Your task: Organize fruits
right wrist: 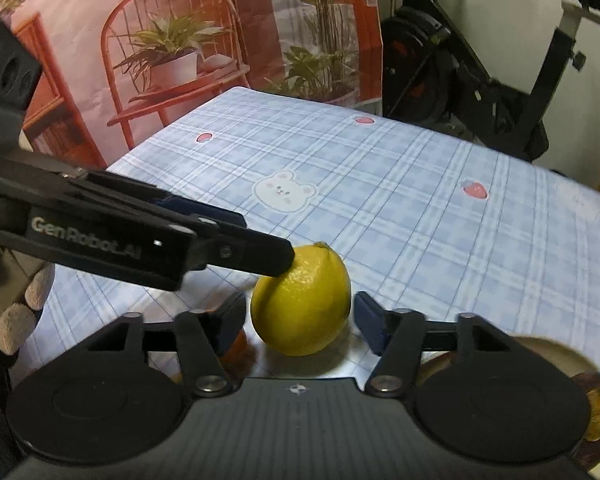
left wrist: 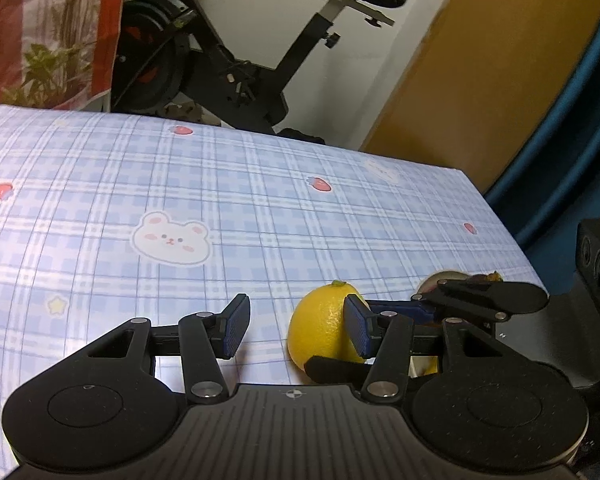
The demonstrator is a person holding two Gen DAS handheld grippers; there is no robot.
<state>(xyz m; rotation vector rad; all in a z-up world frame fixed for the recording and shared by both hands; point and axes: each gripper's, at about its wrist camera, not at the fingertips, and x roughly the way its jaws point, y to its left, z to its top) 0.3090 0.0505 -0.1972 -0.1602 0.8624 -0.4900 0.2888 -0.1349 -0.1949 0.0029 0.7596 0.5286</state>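
A blue plaid tabletop point(right wrist: 420, 208) printed with bears and strawberries stretches bare toward its far edge, beyond which stand an exercise bike point(left wrist: 236, 60) and a plant-print backdrop point(right wrist: 180, 40). The lemon point(right wrist: 301, 300) sits near the front edge between the released jaws of the right gripper point(right wrist: 300, 322), while the left gripper point(left wrist: 296, 328), marked "GenRobot.AI", also spread wide, touches its side. A plate point(right wrist: 548, 350) at the right is blurred and cut off.

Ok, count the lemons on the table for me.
1 for certain: the lemon sits on the checked tablecloth, between the open fingers of the right claw. Something orange shows partly behind the claws, so other fruit may be hidden.
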